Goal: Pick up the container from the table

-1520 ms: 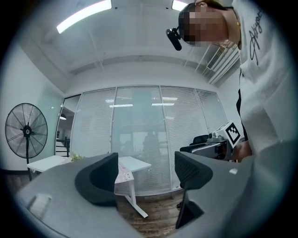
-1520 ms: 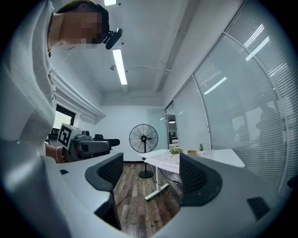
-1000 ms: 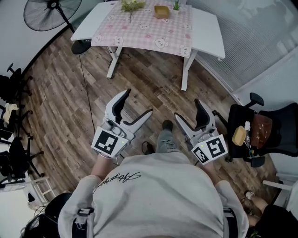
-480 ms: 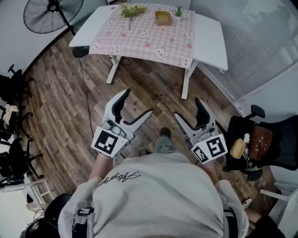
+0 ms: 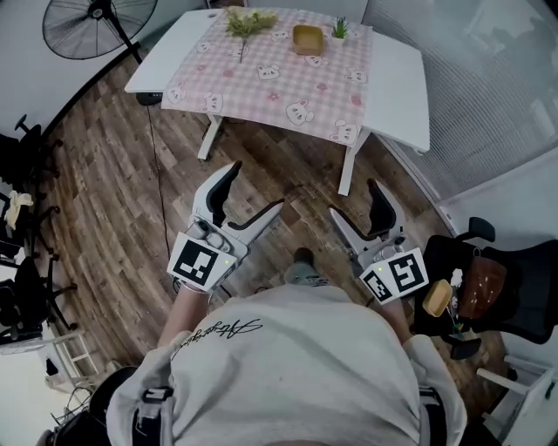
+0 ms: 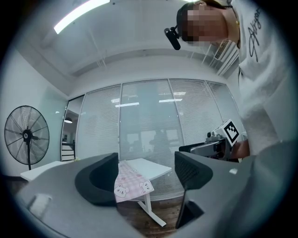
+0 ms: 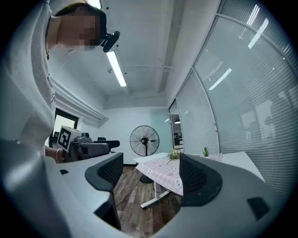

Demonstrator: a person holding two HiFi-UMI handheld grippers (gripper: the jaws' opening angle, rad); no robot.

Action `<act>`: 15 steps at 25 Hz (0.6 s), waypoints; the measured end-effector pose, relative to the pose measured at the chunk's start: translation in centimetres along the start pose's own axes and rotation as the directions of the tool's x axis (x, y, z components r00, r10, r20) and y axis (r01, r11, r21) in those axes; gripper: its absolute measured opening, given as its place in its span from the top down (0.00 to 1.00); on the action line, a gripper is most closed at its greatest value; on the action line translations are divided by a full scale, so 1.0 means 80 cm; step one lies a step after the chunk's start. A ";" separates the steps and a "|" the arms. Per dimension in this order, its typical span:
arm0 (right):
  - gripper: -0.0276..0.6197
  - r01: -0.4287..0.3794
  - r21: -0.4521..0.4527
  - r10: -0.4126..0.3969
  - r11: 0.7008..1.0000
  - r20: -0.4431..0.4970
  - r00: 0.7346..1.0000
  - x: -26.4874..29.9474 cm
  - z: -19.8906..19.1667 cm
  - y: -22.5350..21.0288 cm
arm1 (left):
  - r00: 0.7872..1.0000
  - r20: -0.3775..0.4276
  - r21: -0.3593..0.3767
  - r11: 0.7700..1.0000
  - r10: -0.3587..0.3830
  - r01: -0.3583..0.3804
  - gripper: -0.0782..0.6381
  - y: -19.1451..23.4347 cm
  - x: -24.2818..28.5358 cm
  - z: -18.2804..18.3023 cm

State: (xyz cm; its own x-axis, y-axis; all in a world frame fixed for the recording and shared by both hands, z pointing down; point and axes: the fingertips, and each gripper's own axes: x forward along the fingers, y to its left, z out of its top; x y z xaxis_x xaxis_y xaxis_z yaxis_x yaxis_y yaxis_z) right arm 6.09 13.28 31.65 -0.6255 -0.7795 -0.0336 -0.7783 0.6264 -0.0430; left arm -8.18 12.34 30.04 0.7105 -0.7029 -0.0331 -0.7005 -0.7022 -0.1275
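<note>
One container (image 5: 306, 38), tan, shallow, open-topped, sits at top centre of the head view on the far part of the desk (image 5: 397, 78). It rests on a pink checked cloth (image 5: 279, 74) with small bear prints that covers most of the desk top. Plant (image 5: 339, 30), small and green, stands just right of the container. Leafy sprig (image 5: 247, 22) lies on the cloth to the container's left, apart from it.

Both grippers are well apart from the container, held over the wood floor (image 5: 113, 200) in the middle of the frame and short of the desk's near edge. Left gripper (image 5: 255, 189) is at centre-left, jaws spread with nothing between them; its own view shows only the desk corner and cloth far off through the gap. Right gripper (image 5: 355, 200) is at centre-right, jaws also spread and empty; its view shows the desk and fan in the distance between them.

Fan (image 5: 91, 26) stands at upper left, beside the desk's left end. Black chair (image 5: 506, 279) is at the right edge. Person's pale shirt (image 5: 288, 366) fills the bottom.
</note>
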 end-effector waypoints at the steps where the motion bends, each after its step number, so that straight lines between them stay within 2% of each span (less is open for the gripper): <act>1: 0.40 -0.003 0.001 0.003 1.000 -0.002 1.000 0.004 0.000 -0.008 | 1.000 0.000 0.000 1.000 0.004 -0.004 0.38 0.003 0.007 0.000; 9: 0.40 -0.033 -0.001 0.033 0.999 -0.001 0.999 0.035 0.005 -0.067 | 1.000 -0.018 0.001 1.000 0.026 -0.026 0.38 0.023 0.068 -0.006; 15: 0.40 -0.048 -0.006 0.048 0.999 -0.005 0.999 0.047 0.002 -0.114 | 0.998 0.019 -0.007 0.999 0.052 -0.052 0.38 0.031 0.114 -0.006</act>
State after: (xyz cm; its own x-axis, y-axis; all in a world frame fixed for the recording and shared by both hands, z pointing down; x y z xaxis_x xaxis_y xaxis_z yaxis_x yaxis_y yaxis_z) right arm 10.80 4.63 31.72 -0.6626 -0.7484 -0.0306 -0.7475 0.6633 -0.0349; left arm -3.47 4.11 29.90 0.6743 -0.7361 -0.0583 -0.7369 -0.6656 -0.1187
